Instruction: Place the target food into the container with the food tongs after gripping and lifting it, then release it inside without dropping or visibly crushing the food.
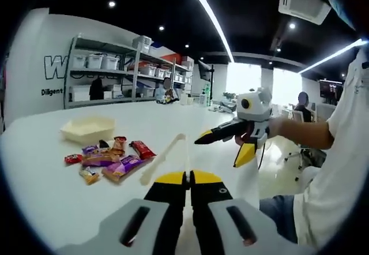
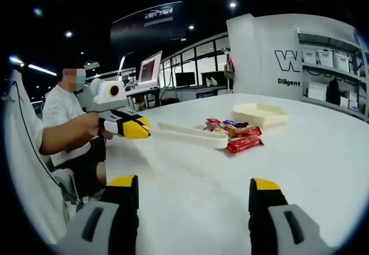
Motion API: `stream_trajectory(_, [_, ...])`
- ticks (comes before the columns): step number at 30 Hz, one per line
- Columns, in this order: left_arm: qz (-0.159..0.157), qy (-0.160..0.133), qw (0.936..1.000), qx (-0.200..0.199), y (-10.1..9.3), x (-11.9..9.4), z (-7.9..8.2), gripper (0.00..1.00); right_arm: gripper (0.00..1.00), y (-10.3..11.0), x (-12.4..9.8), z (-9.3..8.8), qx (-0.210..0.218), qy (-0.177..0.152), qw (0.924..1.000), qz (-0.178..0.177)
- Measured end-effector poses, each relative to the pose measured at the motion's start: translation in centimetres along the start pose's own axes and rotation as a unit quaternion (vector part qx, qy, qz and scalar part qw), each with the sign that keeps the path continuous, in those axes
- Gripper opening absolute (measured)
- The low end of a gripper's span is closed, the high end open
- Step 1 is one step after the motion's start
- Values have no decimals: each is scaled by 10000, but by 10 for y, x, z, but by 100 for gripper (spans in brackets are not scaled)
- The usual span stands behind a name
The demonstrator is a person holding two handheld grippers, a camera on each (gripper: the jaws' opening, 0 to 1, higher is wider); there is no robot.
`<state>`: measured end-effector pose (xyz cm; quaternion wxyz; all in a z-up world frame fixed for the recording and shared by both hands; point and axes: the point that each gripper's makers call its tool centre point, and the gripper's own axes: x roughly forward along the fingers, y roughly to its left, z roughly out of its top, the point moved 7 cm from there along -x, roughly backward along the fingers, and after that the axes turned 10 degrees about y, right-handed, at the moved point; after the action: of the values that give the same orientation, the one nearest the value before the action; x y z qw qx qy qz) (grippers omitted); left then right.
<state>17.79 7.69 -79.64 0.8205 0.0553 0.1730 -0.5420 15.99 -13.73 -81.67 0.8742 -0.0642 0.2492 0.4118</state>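
A pile of wrapped snacks (image 1: 109,160) (image 2: 230,129) lies on the white table, with a red bar (image 1: 142,149) (image 2: 245,144) at its edge. Beyond it sits a shallow cream container (image 1: 87,129) (image 2: 259,115). Cream food tongs (image 1: 164,157) (image 2: 190,135) lie on the table beside the pile. My left gripper (image 1: 187,177) (image 2: 141,130) is shut, its yellow tips together right by the tongs' near end, with nothing seen between them. My right gripper (image 2: 195,183) (image 1: 222,151) is open and wide apart, held by a person's hand above the table, short of the tongs.
The white table (image 2: 242,209) spreads wide around the snacks. Metal shelves (image 1: 115,70) with plastic bins stand along the far wall. The person's arm (image 2: 69,134) and white shirt sit at the table's edge. Desks and monitors are in the background.
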Motion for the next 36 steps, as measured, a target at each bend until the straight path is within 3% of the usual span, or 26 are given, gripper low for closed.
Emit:
stream_trajectory(7, [-325, -397, 9987, 16, -14, -4, 17, 1, 80, 4, -2, 6, 129, -282, 9994, 156])
stream_trajectory(19, [-627, -697, 9956, -53, -31, -3, 33, 1, 86, 12, -4, 16, 287, -746, 9957, 470])
stream_trajectory(27, [-883, -774, 9929, -205, -38, 0, 33, 1, 81, 17, -7, 26, 751, -1337, 9832, 993])
stream_trajectory(36, [-1174, -869, 9888, -304, -49, 6, 33, 1, 78, 24, -9, 31, 831, -1540, 9757, 1316])
